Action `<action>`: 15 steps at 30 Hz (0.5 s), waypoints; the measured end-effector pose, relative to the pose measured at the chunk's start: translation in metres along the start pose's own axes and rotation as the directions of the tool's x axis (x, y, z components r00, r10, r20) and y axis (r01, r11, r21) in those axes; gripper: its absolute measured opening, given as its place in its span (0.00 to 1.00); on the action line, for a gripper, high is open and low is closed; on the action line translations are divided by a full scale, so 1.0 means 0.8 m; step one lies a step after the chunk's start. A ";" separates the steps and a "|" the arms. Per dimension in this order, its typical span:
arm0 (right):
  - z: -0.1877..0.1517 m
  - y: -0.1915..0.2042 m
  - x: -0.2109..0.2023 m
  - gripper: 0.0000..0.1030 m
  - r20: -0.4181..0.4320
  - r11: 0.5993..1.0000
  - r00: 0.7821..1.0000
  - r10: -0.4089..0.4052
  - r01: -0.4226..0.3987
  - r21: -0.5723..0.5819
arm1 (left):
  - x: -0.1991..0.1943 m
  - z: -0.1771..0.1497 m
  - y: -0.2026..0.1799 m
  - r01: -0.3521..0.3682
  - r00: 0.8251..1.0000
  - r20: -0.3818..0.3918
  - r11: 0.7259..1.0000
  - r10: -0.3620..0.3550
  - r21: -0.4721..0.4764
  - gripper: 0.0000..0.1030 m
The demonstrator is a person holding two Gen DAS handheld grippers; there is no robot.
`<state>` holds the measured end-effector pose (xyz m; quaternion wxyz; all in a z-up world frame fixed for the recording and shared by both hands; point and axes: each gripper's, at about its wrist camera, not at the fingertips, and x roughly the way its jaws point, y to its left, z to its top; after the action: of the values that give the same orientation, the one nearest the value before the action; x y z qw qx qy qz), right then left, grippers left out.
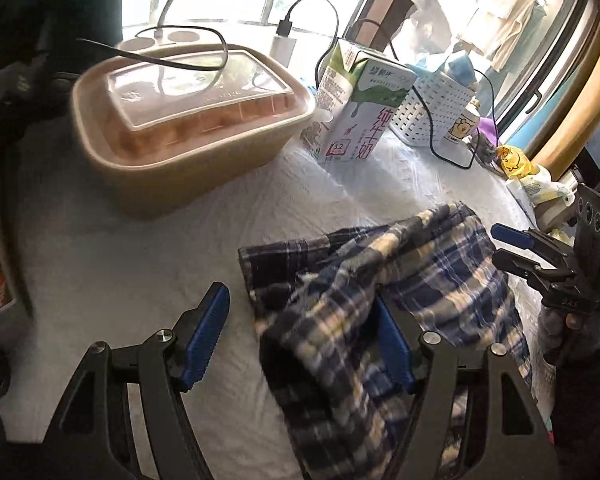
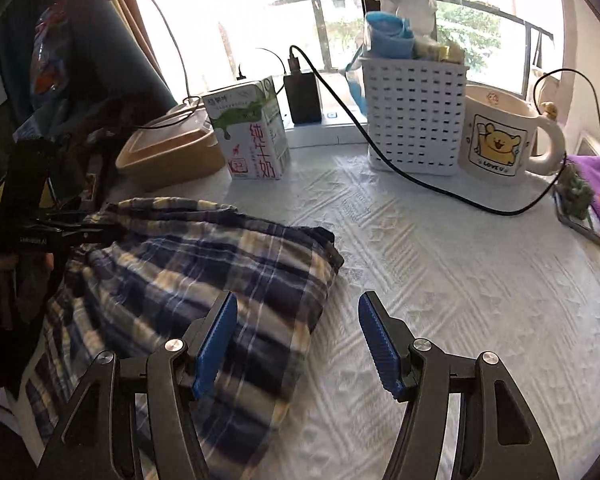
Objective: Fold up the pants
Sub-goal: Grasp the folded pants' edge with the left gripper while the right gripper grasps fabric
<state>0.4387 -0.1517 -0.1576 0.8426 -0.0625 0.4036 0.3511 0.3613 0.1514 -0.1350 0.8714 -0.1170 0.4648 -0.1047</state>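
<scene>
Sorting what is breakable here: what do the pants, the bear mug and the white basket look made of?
Plaid pants: soft woven cloth, matte, seemingly cotton; it creases and slumps. Bear mug: looks like glazed ceramic, with a thick glossy wall and printed picture. White basket: moulded plastic by the look, stiff with even slots.

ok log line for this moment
left tool: open, over plaid pants | right tool: open, at pants edge | pants: bunched on table, unfolded

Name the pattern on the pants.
Plaid: navy, blue and cream checks on the pants; clearest in the right wrist view.
</scene>
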 end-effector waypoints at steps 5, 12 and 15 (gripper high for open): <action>0.009 -0.002 0.023 0.63 -0.013 1.000 1.000 0.010 -0.009 0.022 | 0.012 -0.004 -0.010 -0.027 1.000 0.014 0.999 0.027 0.034 0.69; 0.012 0.002 0.042 0.63 -0.022 0.999 0.999 0.024 -0.023 0.022 | 0.020 -0.004 -0.026 -0.093 0.995 0.035 0.991 0.090 0.097 0.69; 0.013 0.001 0.046 0.63 -0.028 0.999 0.999 0.027 -0.026 0.034 | 0.021 -0.004 -0.028 -0.098 0.995 0.046 0.990 0.094 0.098 0.69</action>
<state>0.4603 -0.1272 -0.1770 0.8330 -0.0480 0.4222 0.3543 0.3660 0.1248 -0.1429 0.8895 -0.0528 0.4462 -0.0833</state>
